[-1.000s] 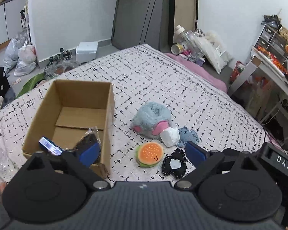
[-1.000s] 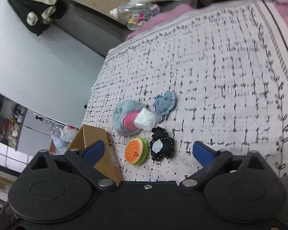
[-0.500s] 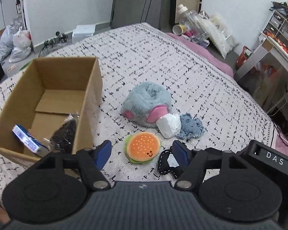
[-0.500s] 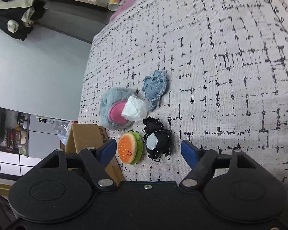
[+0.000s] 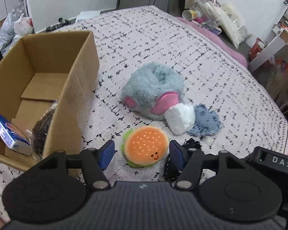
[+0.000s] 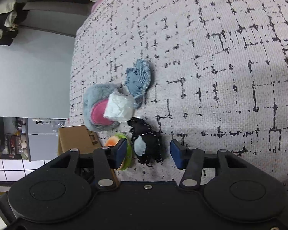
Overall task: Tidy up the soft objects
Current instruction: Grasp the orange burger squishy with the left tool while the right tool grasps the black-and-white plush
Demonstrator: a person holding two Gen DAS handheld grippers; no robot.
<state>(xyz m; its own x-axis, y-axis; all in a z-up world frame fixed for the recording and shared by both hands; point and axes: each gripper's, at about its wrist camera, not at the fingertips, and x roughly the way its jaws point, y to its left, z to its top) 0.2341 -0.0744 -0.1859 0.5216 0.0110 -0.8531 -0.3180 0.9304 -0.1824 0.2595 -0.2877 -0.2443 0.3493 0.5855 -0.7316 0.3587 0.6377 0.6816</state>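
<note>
Burger plush (image 5: pixel 146 146) between parted left hand-held gripper (image 5: pixel 142 152) fingers.

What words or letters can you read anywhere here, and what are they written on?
"DAS": white letters on a black block at the right of the left wrist view.
Blue and white packet in the cardboard box: print too blurred to read.
Dark marks on the box's outer side, right wrist view: not readable.
Burger plush: a smiley face only, no words.
</note>
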